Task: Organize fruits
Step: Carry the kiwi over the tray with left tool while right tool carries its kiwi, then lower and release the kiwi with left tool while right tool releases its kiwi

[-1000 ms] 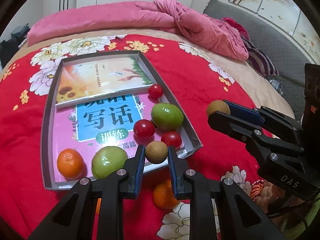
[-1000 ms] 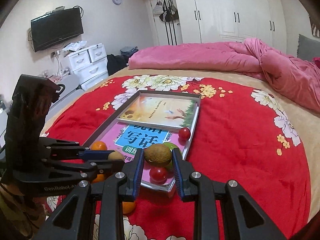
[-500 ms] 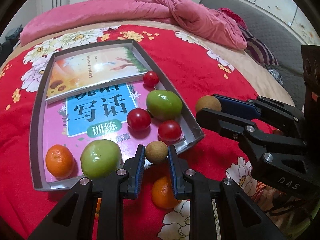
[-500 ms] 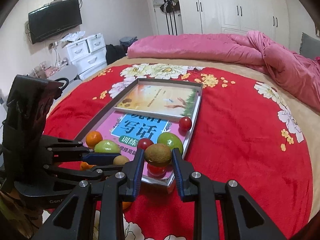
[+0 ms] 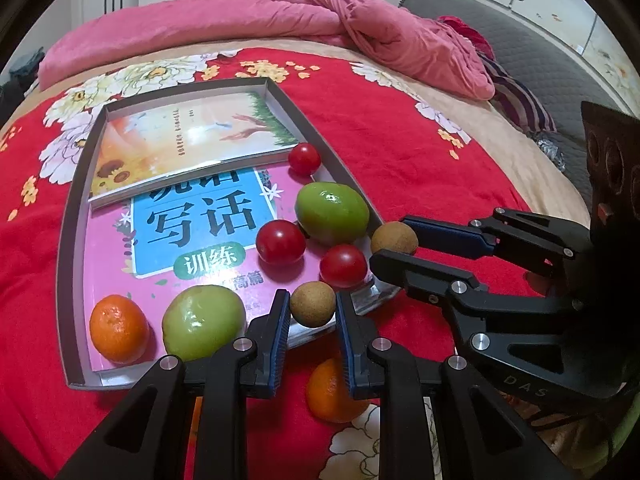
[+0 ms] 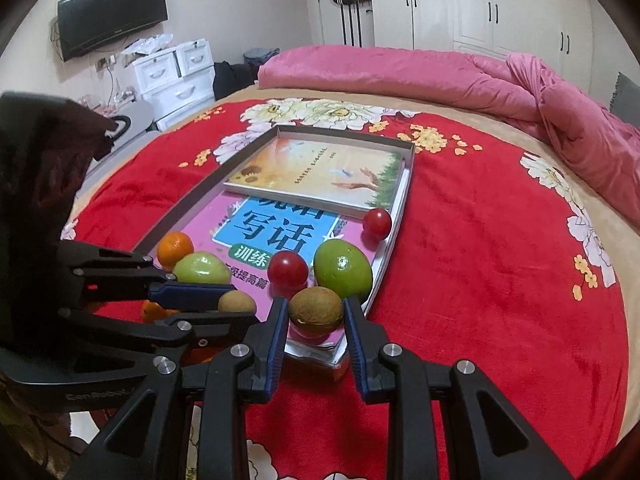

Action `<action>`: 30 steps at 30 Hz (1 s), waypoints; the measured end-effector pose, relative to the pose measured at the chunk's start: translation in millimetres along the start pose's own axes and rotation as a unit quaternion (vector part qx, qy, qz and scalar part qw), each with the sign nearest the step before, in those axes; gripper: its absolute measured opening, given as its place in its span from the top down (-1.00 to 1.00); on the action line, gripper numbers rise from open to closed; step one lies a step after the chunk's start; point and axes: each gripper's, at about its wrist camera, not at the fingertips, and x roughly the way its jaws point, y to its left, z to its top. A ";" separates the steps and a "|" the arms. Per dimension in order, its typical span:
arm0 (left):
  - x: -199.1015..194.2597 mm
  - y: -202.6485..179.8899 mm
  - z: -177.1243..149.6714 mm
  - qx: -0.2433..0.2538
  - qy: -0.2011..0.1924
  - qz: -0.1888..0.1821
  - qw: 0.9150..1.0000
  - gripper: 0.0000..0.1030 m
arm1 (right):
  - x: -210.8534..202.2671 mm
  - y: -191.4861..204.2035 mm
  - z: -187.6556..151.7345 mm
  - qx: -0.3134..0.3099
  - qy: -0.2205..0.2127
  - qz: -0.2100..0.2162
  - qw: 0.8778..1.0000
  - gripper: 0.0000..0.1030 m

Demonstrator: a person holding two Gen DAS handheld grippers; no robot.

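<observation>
My left gripper (image 5: pixel 312 300) is shut on a small round brown fruit (image 5: pixel 312 309), held just over the near edge of the grey tray (image 5: pixel 68 216). My right gripper (image 6: pixel 316 305) is shut on a larger brown fruit (image 6: pixel 316 311) above the tray's near right corner. In the left wrist view the right gripper (image 5: pixel 390 240) comes in from the right. In the right wrist view the left gripper (image 6: pixel 240 303) comes in from the left. In the tray lie two green fruits (image 5: pixel 332 212) (image 5: pixel 204 322), an orange (image 5: pixel 118 328) and three cherry tomatoes (image 5: pixel 280 242).
Two books (image 5: pixel 188 136) line the tray floor under the fruit. Another orange (image 5: pixel 332 390) sits on the red floral bedspread (image 5: pixel 400 148) below my left gripper. A pink quilt (image 5: pixel 280 12) is heaped at the far side. Drawers (image 6: pixel 176 76) and a television stand beyond the bed.
My right gripper has sunk and moved in toward the tray's near right corner with its brown fruit. The left gripper has hardly shifted and keeps its hold.
</observation>
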 end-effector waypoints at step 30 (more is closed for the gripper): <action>17.3 12.3 6.1 -0.022 0.020 -0.009 1.000 0.54 | 3.9 -4.9 -3.7 0.014 0.013 -0.021 1.000 0.27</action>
